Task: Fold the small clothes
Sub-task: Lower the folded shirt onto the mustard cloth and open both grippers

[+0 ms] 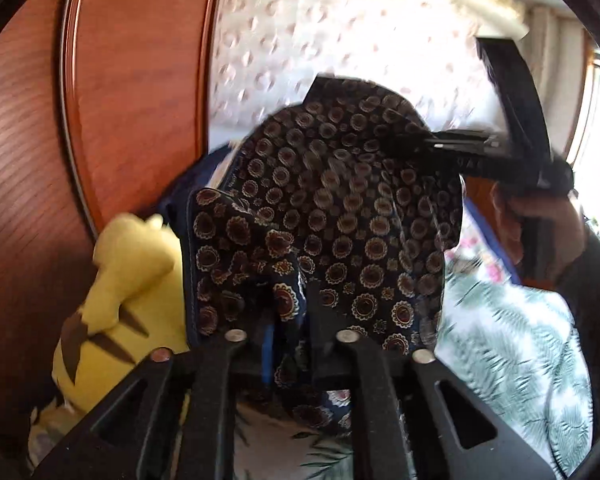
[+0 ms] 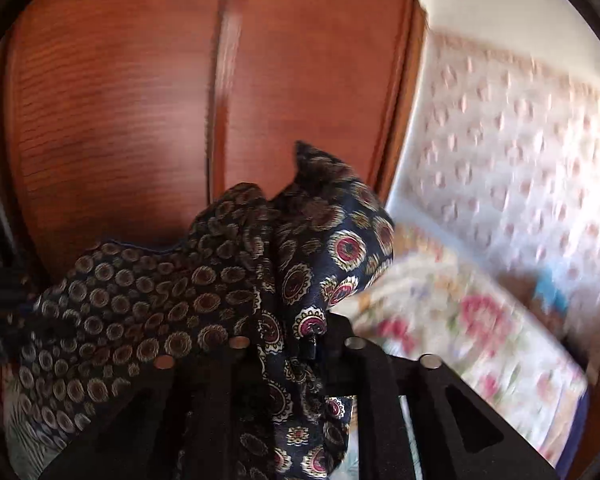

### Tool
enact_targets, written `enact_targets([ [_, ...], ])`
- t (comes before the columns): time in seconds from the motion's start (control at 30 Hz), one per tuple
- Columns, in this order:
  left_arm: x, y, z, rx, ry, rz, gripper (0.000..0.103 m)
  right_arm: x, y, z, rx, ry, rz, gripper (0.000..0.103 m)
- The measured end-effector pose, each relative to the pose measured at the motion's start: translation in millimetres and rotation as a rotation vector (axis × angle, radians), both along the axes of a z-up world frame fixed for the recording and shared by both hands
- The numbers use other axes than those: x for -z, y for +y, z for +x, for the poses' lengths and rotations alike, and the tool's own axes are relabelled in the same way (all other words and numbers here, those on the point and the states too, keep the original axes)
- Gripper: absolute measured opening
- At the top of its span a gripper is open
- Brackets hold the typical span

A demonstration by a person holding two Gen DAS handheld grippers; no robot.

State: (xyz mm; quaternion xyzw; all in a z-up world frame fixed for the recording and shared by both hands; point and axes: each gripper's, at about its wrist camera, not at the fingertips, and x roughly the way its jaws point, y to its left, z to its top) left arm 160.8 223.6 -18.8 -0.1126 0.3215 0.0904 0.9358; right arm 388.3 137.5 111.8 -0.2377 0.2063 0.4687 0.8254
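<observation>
1. Currently held item: navy patterned cloth (image 1: 332, 216), medallion print, lifted clear of the bed and hanging crumpled across the centre of both views; blurred.
2. Left gripper (image 1: 292, 320): lower centre of the left wrist view, jaws clamped on a bunched edge of the cloth.
3. Right gripper (image 2: 300, 344): lower centre of its own view, jaws closed on another bunched portion; also seen at right of the left wrist view, gripping the cloth's upper right edge.
4. Surroundings: yellow plush toy (image 1: 120, 292) at lower left; leaf-print bedspread (image 1: 512, 344) at lower right; wooden wardrobe (image 2: 120, 100) filling the upper left; floral pillow (image 2: 472, 320) at right.
5. Step in hand, judged: raising and spreading the cloth, no fold made yet.
6. Next move calls for: drawing the two grips apart to pull the fabric taut, then lowering it flat onto the bedspread before folding.
</observation>
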Motion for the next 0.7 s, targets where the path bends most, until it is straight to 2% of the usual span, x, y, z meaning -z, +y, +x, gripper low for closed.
enact_targets([
  [0.07,8,0,-5,0.003,0.015,0.007,0.041,13,7,8,0.091,0.029,-0.046,0.042],
  [0.13,3,-7,-13,0.015,0.000,0.007,0.064,15,-3,0,0.117,0.024,-0.018,0.043],
  [0.17,2,-5,-16,0.018,-0.011,0.014,0.070,14,-10,-5,0.130,0.032,-0.001,0.046],
  [0.2,-4,-7,-21,0.020,-0.028,0.027,0.081,15,-30,-16,0.144,0.040,0.023,0.048],
  [0.33,-22,-24,-30,0.052,-0.085,0.088,0.082,15,-87,-62,0.225,0.037,0.102,0.050],
  [0.47,-36,-51,-42,0.096,-0.117,0.122,0.082,18,-142,-126,0.304,0.029,0.180,0.062],
  [0.57,-43,-69,-49,0.129,-0.142,0.132,0.082,26,-174,-170,0.394,0.005,0.199,0.071],
  [0.67,-49,-86,-54,0.159,-0.162,0.135,0.082,24,-206,-216,0.476,0.008,0.240,0.072],
  [0.7,-51,-91,-56,0.165,-0.167,0.139,0.082,24,-202,-231,0.501,0.003,0.245,0.073],
])
